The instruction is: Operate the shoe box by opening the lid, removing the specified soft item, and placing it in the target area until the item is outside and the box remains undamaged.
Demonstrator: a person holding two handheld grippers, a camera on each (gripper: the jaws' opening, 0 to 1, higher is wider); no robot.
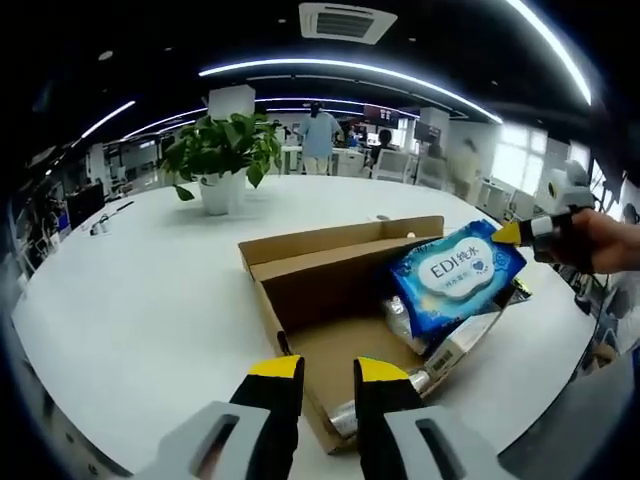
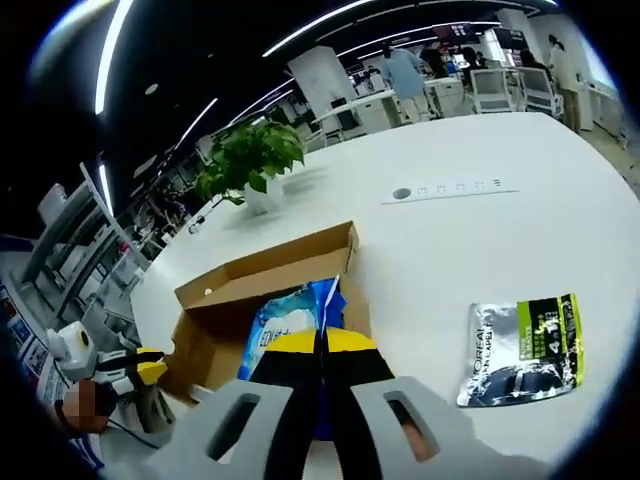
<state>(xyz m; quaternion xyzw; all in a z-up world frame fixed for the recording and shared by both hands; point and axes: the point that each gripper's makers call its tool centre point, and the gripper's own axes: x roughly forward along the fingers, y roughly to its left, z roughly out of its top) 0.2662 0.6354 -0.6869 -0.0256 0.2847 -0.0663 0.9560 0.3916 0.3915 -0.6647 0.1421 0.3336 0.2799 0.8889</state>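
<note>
Right gripper [image 2: 320, 340] pinches blue wipes pack [image 1: 455, 275] by one edge above open shoe box [image 1: 330, 290]; soft pack may slip back in. Left gripper [image 1: 328, 372], slightly parted, holds nothing.

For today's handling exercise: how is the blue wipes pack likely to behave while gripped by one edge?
The wipes pack hangs tilted over the box from the right gripper, so it probably sags. Its glossy film looks slippery. It seems light and not fragile.
</note>
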